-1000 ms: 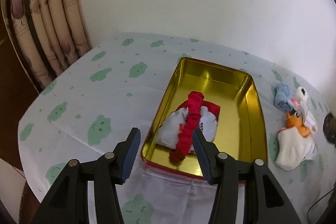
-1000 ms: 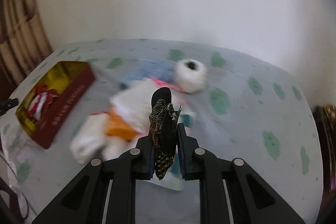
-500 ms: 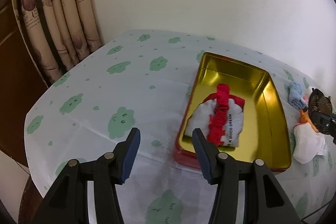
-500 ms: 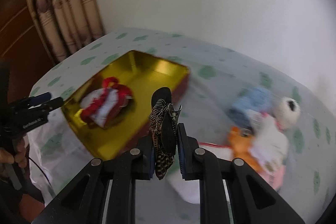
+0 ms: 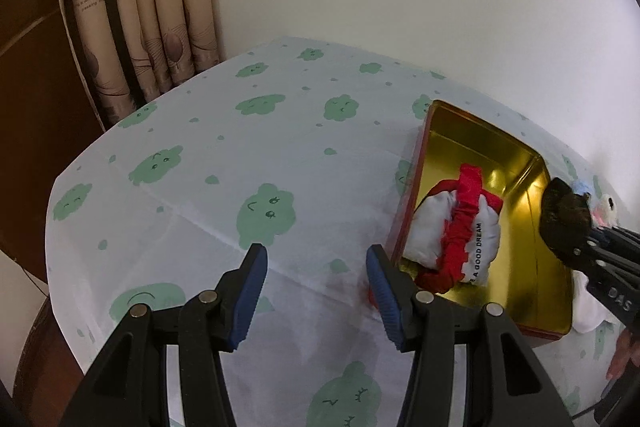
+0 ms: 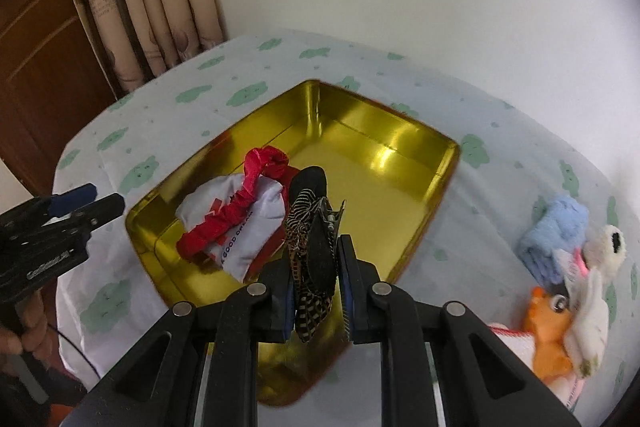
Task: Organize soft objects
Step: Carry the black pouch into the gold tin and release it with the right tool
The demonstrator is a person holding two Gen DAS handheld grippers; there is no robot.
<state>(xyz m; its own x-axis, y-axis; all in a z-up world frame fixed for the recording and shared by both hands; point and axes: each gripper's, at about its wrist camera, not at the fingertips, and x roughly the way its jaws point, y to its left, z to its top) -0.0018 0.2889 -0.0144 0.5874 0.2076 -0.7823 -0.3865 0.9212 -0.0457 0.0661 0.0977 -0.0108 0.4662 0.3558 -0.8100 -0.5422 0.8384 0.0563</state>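
my right gripper [image 6: 316,259] is clamped on a dark striped hair clip [image 6: 310,247], its long axis running along the fingers, hanging over the near end of the gold tin [image 6: 400,163]. the white pouch with the red band [image 6: 236,223] lies inside, just left of the clip; bare tin floor sits ahead and right. my left gripper [image 5: 316,287] stands half open, empty, over the surface [image 5: 240,155] beside the tin. more soft toys [image 6: 568,267] wait right.
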